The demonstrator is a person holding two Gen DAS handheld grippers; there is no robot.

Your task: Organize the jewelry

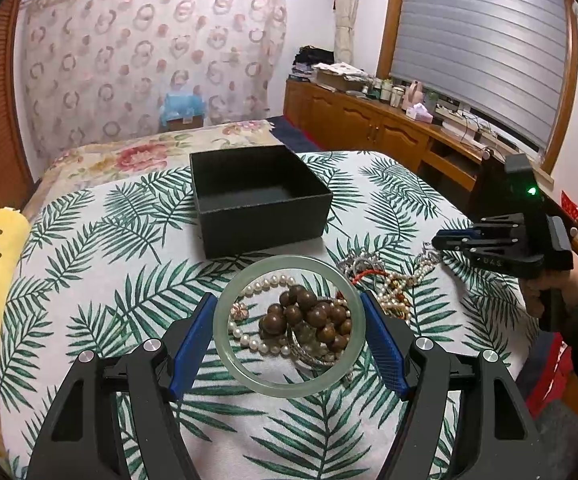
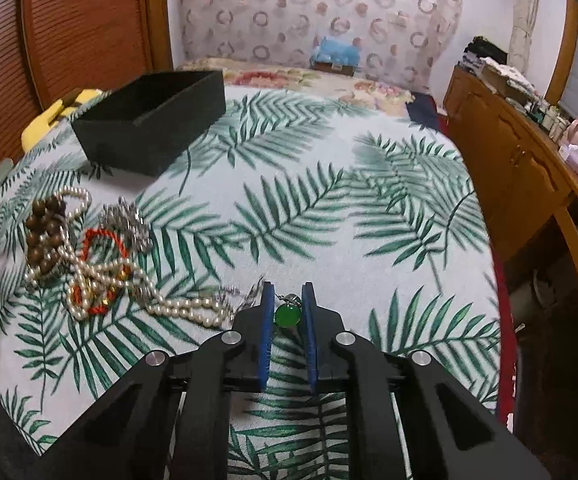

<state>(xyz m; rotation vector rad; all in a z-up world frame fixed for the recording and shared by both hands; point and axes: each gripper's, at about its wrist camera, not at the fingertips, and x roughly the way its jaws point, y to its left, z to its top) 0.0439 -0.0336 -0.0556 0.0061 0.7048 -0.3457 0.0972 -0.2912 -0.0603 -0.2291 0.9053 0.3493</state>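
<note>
Holding jade bangle clamped across left gripper, ready for black box beyond; our right gripper nearly together around green pendant, grip uncertain, right of jewelry pile.

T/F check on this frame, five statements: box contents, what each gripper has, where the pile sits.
1. The black box is empty. True.
2. The left gripper holds a pale green bangle. True.
3. The right gripper is wide open with nothing between its fingers. False: narrow gap, green pendant between them.
4. The wooden beads lie inside the box. False: on the leaf-print cloth.
5. A pearl strand lies on the cloth. True.
</note>
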